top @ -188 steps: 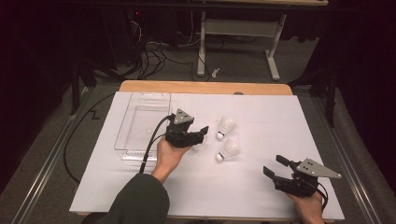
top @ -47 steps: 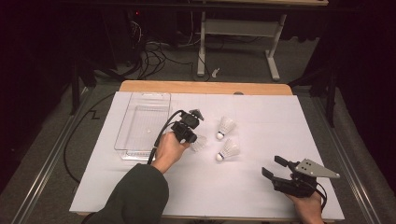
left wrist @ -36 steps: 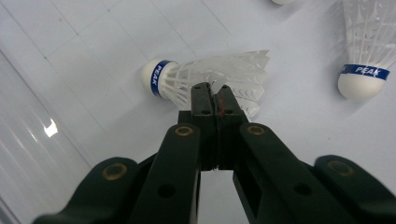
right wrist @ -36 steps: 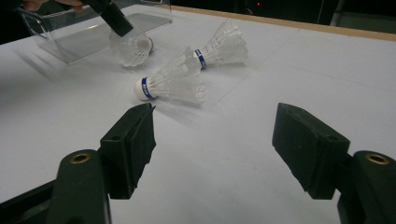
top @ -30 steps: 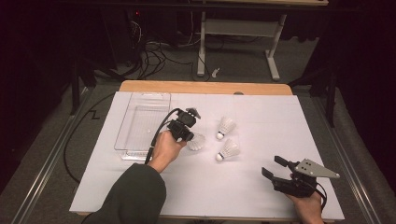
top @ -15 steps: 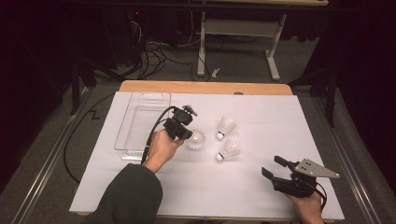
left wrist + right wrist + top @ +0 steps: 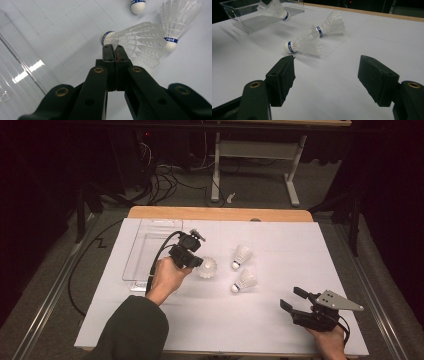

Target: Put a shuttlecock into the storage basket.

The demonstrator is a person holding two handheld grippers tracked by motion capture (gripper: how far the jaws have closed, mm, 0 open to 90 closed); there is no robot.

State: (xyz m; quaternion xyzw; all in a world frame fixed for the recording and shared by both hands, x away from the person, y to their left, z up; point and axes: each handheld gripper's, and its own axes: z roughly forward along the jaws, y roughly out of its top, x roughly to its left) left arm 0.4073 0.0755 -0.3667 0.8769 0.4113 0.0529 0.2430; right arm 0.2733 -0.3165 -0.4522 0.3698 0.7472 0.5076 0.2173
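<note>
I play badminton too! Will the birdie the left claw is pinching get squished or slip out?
The held shuttlecock is probably very light. Its thin white feathers look bendy, so a hard pinch might crumple them. The left claw grips just the skirt's edge, so it could slip.

Wooden counter (image 7: 220, 213) covered by white sheet (image 7: 210, 320). Clear rectangular plastic tray (image 7: 135, 265) at nine o'clock; two white feathered shuttlecocks (image 7: 242, 255) (image 7: 245, 281) lie centrally, near each other.

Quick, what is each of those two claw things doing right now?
Left gripper: jaws closed on the feather skirt of a shuttlecock.
Right gripper: jaws open, holding nothing.
</note>
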